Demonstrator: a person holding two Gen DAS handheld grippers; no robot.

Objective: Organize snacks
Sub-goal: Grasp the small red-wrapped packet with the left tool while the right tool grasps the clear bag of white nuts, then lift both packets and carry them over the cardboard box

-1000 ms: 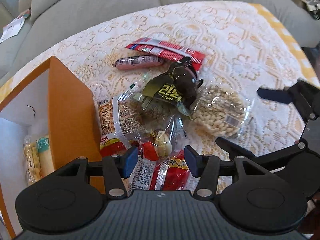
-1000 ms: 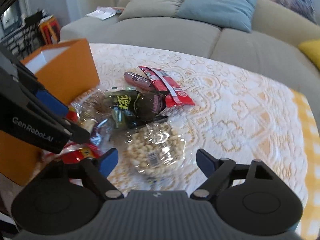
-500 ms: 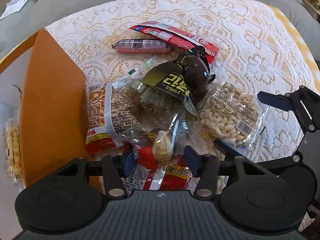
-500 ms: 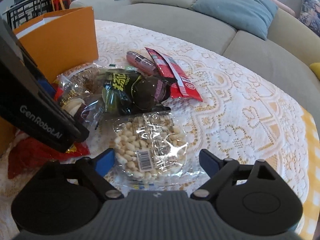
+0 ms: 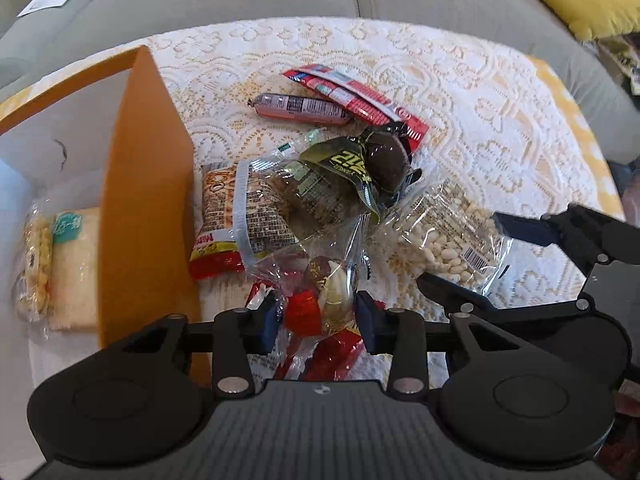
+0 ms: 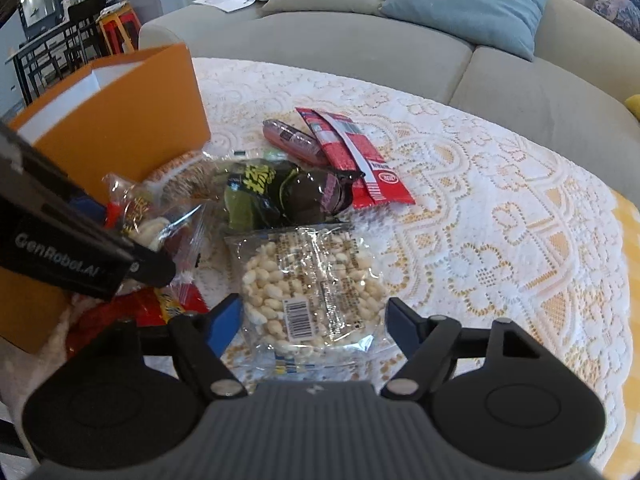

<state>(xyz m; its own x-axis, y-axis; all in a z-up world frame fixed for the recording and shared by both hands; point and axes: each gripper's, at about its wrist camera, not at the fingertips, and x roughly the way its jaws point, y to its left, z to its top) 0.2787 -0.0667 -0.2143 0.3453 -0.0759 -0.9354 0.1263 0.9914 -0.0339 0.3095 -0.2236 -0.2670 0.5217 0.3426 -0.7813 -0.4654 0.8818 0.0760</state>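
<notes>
A pile of snack packs lies on the lace-covered table [image 5: 460, 92]. My left gripper [image 5: 316, 320] is open, its fingers either side of a clear red-and-white candy pack [image 5: 320, 300], which also shows in the right wrist view [image 6: 148, 224]. My right gripper [image 6: 314, 322] is open, straddling the near end of a clear puffed-grain bag [image 6: 308, 284], also in the left wrist view [image 5: 444, 236]. Beyond lie a dark green pack [image 5: 356, 164], a pink sausage [image 5: 300, 110], a red flat pack [image 5: 352, 98] and a biscuit pack [image 5: 236, 216].
An orange box [image 5: 140, 200] with a white inside stands at the left and holds two snack packs [image 5: 56, 264]. A grey sofa [image 6: 360, 44] with cushions runs behind the table. The table's right part is bare lace.
Both grippers moved in lower over the pile. The left now brackets the candy pack; the right has come up around the puffed-grain bag. Both stayed open.
</notes>
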